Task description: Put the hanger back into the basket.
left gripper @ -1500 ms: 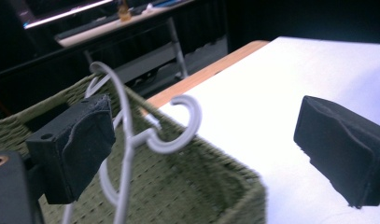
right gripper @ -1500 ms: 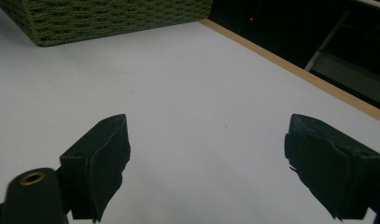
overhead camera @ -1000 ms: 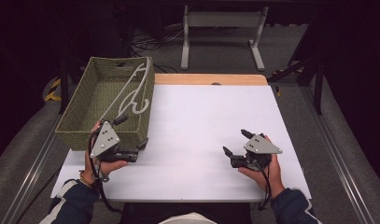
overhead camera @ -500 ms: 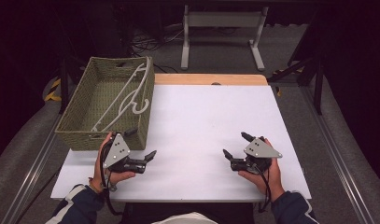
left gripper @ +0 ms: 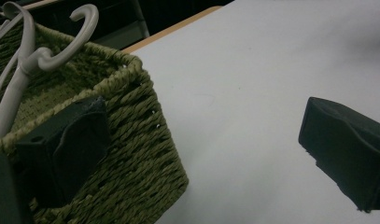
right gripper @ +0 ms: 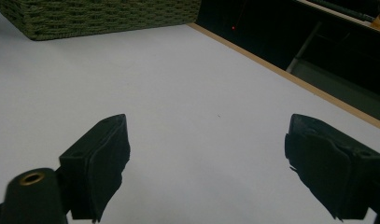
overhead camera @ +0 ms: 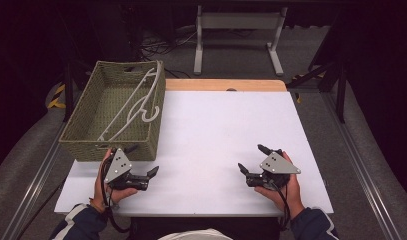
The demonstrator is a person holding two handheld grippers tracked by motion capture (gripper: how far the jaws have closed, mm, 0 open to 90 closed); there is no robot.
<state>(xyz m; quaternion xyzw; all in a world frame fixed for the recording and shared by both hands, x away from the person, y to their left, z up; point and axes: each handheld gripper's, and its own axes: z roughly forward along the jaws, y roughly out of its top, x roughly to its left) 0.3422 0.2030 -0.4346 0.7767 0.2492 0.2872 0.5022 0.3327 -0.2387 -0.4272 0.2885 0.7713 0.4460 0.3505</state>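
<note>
progress: looks done, white hangers (overhead camera: 133, 105) lie in woven basket (overhead camera: 86, 142) at tabletop (overhead camera: 226, 130) left, nothing left out | count: 1 basket, hangers likely 2 (overlapping, unsure) | left tool (overhead camera: 142, 173) jaws wide, empty, beside basket | right tool (overhead camera: 253, 159) jaws wide, empty

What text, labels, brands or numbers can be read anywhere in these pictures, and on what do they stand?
None can be read.
The woven basket, the white hanger lying in it and the white table bear no print.
The grey plates on the left hand-held gripper and the right hand-held gripper show small holes, no lettering.
</note>
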